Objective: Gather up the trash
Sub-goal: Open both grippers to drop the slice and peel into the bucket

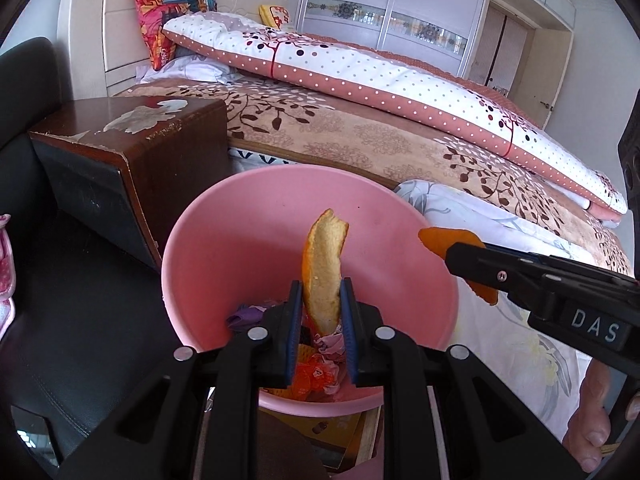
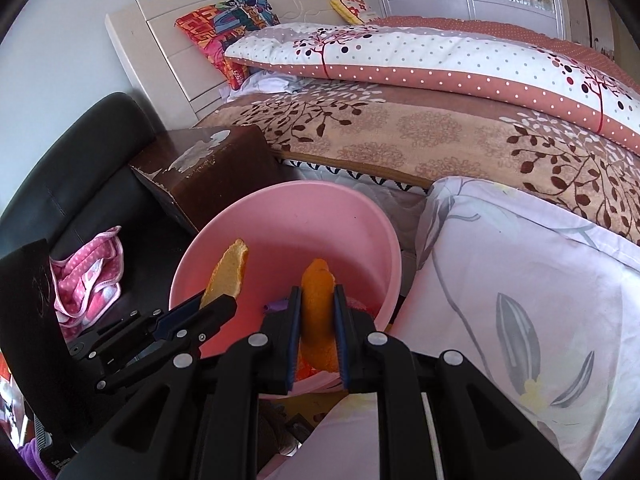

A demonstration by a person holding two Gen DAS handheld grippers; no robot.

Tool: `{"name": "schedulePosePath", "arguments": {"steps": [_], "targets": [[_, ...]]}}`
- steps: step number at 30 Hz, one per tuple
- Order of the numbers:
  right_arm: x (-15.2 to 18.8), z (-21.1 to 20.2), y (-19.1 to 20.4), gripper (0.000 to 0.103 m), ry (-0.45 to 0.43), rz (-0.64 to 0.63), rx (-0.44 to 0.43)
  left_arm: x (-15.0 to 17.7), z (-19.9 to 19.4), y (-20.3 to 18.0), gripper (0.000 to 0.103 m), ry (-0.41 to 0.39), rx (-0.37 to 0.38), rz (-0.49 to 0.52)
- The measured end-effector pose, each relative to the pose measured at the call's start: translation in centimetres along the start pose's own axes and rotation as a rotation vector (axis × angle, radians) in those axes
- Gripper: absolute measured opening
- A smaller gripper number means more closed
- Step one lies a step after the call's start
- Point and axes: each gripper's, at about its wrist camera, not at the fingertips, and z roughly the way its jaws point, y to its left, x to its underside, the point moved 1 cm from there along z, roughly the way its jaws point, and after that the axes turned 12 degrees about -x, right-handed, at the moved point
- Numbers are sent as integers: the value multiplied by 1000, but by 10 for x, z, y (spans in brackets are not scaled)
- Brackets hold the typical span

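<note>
A pink bin (image 1: 224,248) stands beside the bed, with crumpled wrappers (image 1: 320,372) at its bottom; it also shows in the right wrist view (image 2: 288,224). My left gripper (image 1: 321,286) is shut on an orange peel (image 1: 324,264) and holds it upright over the bin's opening. My right gripper (image 2: 317,292) is shut on a second orange peel (image 2: 316,308) over the bin's right rim. The left wrist view shows that gripper (image 1: 452,254) and its peel (image 1: 444,238) at the rim. The right wrist view shows the left gripper (image 2: 212,306) with its peel (image 2: 228,272).
A worn brown nightstand (image 1: 140,148) stands left of the bin. A black leather chair (image 1: 72,300) holds a pink dotted cloth (image 2: 88,280). The bed with a dotted quilt (image 1: 360,64) and a lilac pillow (image 2: 520,280) lies to the right.
</note>
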Motion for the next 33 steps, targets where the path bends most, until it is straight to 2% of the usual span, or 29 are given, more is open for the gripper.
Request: {"name": "schedulePosePath", "arguments": {"steps": [13,19,23,33], "targets": [[-2,21,3,15,17,-14,8,4,16,14,18,42,-29,-27],[-4,24,4,16,13,-13,10,5,18,16,18,45,-54,-18],[-5,24,4,21,12,-17,10,5,21,17,19,55,-55,-22],[-4,23,-2,22,16,-15,9,4,25,19,19,74,-68,-27]]}}
